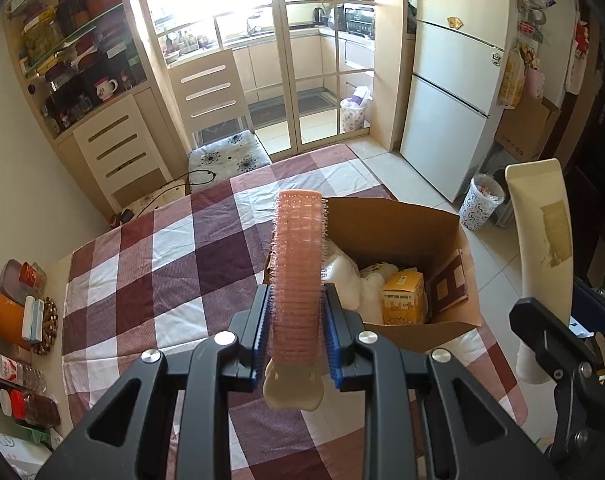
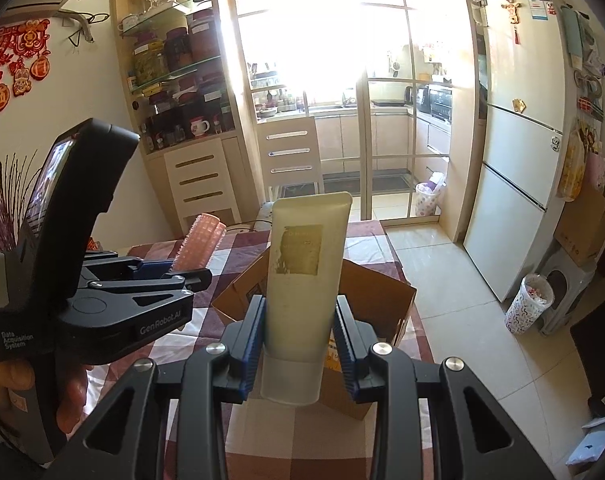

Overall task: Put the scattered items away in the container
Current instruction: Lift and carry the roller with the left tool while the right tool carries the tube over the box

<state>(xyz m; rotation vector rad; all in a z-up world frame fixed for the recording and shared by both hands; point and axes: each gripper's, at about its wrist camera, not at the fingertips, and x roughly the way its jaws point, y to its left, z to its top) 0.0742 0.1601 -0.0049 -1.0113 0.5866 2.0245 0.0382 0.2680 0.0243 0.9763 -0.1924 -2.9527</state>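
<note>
The bench (image 1: 150, 240) carries a red-and-white checked cloth and spreads out beneath and ahead of both tools. On it, just ahead and to the right of the left tool (image 1: 296, 312), stands the open cardboard box (image 1: 398, 216); from the right wrist view the same box (image 2: 382, 292) lies directly behind and under the right tool (image 2: 300, 320). Inside it lie white bags (image 1: 348, 276), a yellow carton (image 1: 404, 298) and a brown patterned packet (image 1: 450, 284).

The right tool is clenched on a cream tube (image 2: 304, 276) — cap toward the camera, crimped end up, with a worn gold label on its face. In the left wrist view the tube (image 1: 542, 240) rises at the far right, beyond the box's right wall.

The left tool is clamped tight on a pink hair roller (image 1: 298, 272) with bristled sides, its pale clip end hanging below the blue pads (image 1: 262, 332). The roller's far end reaches over the box's near-left corner. In the right wrist view the roller (image 2: 200, 246) juts from the left tool (image 2: 182, 270), left of the tube, with a hand (image 2: 68, 390) wrapped around that tool's grip.
</note>
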